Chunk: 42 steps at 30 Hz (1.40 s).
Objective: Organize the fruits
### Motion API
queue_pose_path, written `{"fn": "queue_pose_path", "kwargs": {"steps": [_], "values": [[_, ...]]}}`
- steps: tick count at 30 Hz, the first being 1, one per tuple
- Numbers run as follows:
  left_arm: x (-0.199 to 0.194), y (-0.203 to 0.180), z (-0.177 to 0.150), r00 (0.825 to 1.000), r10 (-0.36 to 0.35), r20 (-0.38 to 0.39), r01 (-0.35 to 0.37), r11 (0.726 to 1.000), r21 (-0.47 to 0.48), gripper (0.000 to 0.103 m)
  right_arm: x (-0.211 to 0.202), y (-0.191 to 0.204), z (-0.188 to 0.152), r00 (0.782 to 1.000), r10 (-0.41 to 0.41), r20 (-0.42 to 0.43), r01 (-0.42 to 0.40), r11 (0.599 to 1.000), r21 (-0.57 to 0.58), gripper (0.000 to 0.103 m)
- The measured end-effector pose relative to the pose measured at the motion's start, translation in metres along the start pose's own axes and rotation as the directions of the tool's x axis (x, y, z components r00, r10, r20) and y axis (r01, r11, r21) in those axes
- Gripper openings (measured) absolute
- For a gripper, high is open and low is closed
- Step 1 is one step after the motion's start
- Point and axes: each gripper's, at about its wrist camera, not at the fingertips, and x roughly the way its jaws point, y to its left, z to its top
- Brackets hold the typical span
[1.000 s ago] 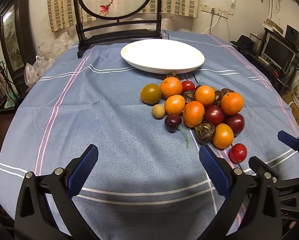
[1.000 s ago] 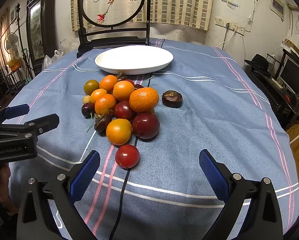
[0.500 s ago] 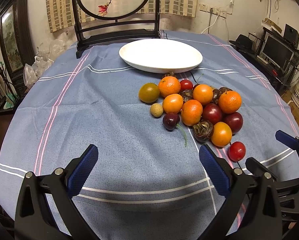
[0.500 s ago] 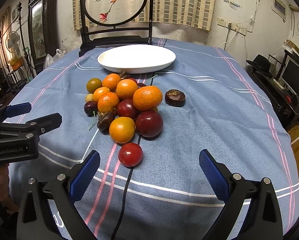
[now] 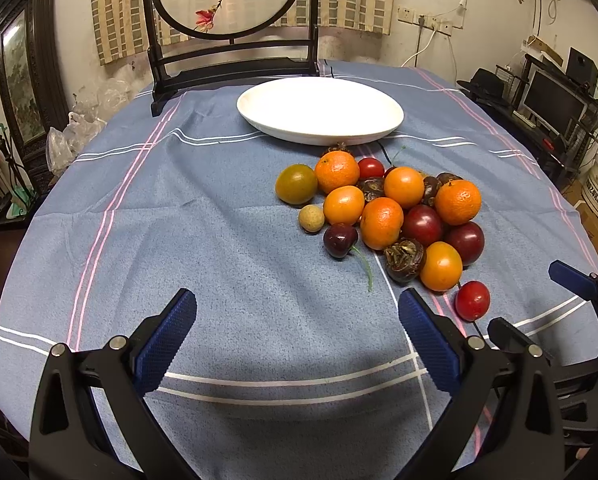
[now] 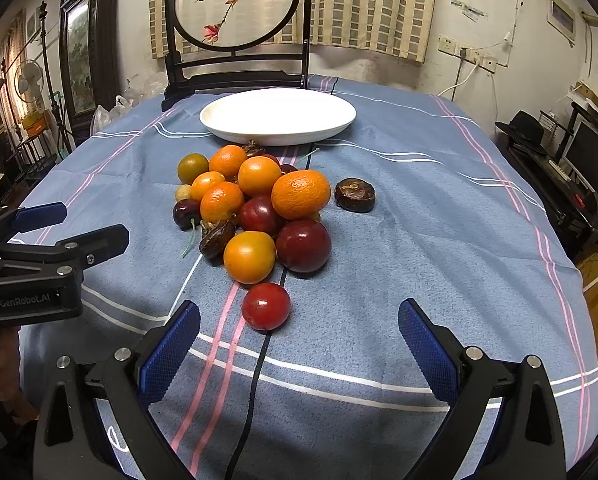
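Right hand-held gripper (image 6: 299,344) closer; red tomato (image 6: 265,306) just ahead.

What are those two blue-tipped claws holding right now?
Nothing. The left gripper and right gripper are both open above the tablecloth; the fruit pile lies untouched.

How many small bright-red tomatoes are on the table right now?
2. One red tomato lies alone at the pile's near end. The second tomato sits at the far side, near the white plate. Others may be hidden within the pile.
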Motion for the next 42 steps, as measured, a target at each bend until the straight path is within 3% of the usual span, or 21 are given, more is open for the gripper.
{"fn": "queue_pose_path", "kwargs": {"steps": [32, 42], "values": [[0.001, -0.001, -0.002, 1.000, -0.004, -0.005, 0.004, 1.000, -0.001, 0.099, 0.002, 0.004, -0.003, 1.000, 0.011, -0.011, -0.011, 1.000, -0.005, 0.099], [0.011, 0.011, -0.005, 1.000, -0.004, -0.019, 0.004, 1.000, -0.006, 0.099, 0.027, 0.008, -0.002, 0.995, 0.027, -0.093, -0.031, 0.999, -0.037, 0.097]]}}
